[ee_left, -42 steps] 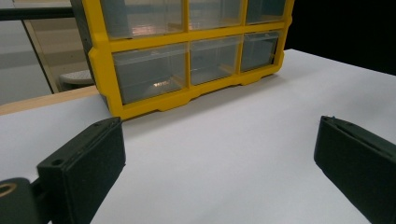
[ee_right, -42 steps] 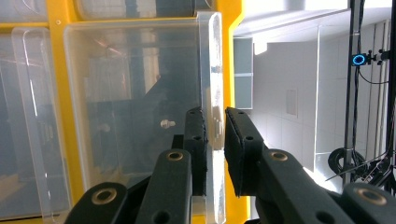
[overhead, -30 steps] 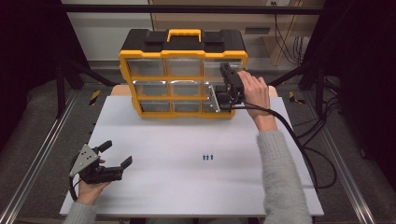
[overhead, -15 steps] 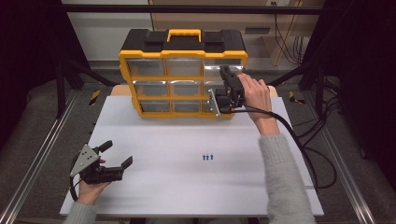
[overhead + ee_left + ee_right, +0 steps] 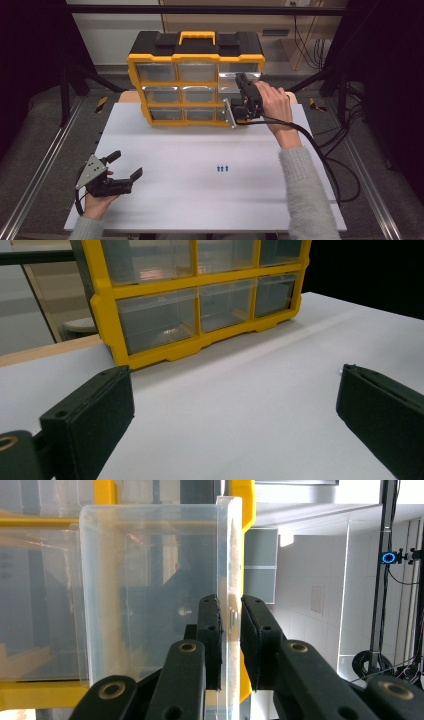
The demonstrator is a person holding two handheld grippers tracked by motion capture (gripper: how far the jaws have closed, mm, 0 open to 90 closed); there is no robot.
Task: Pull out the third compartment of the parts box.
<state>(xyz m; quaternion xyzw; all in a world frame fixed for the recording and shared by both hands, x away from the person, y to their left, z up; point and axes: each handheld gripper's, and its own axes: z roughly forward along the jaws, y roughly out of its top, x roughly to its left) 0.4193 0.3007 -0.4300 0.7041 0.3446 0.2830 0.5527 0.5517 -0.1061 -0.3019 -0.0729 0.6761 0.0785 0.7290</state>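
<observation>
White table [image 5: 200,200], grey floor [image 5: 45,150], black curtains [image 5: 30,60]

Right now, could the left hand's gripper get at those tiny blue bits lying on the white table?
Probably yes. The left gripper rests low on the white table with its jaws open, and bare tabletop lies between it and the small blue pieces. The right gripper is off at the clear plastic drawer.

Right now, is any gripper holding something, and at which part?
The right gripper pinches the clear drawer of the yellow organizer by its front wall edge. The left gripper is open and holds nothing.
</observation>
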